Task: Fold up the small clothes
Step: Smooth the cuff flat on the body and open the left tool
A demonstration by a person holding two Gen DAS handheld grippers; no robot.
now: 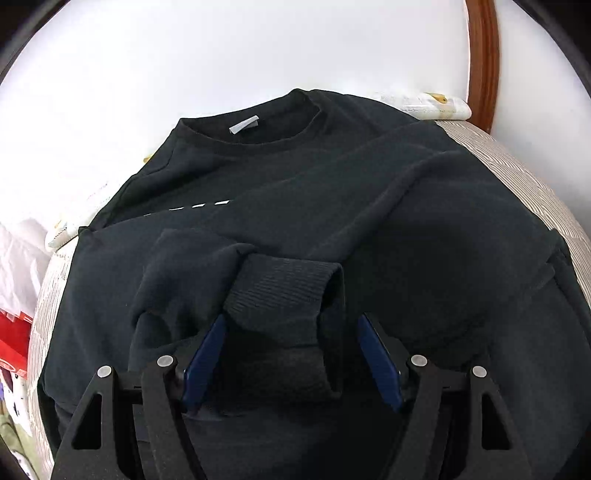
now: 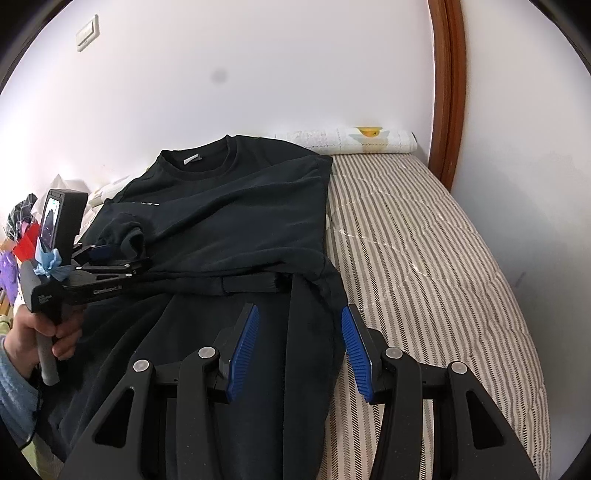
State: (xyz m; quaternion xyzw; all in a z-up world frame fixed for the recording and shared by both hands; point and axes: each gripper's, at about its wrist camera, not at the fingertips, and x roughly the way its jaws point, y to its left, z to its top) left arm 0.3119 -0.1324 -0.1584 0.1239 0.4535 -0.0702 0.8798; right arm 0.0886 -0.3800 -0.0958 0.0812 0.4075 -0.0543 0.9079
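Room: a white wall (image 2: pixel 258 55) with a light switch (image 2: pixel 88 32) at upper left and a brown wooden frame (image 2: pixel 448 92) at the right.
Bed: a striped quilt (image 2: pixel 424 240) carries everything; a rolled white cloth (image 2: pixel 347 142) lies at its far end against the wall.
Clutter: red and purple items (image 2: pixel 22 247) sit at the far left edge.
Person's hand (image 2: pixel 40 332): grips the handle of the left tongs.
Left tongs (image 1: pixel 291 354): jaws apart, a ribbed sleeve cuff (image 1: pixel 280 288) between the blue pads; the left pad touches the fabric, the right pad stands clear.
Sweatshirt (image 2: pixel 236 221): black, spread flat on the bed, collar toward the wall, one sleeve folded across the chest.
Right tongs (image 2: pixel 299 347): jaws partly apart over the sweatshirt's right edge, holding nothing.
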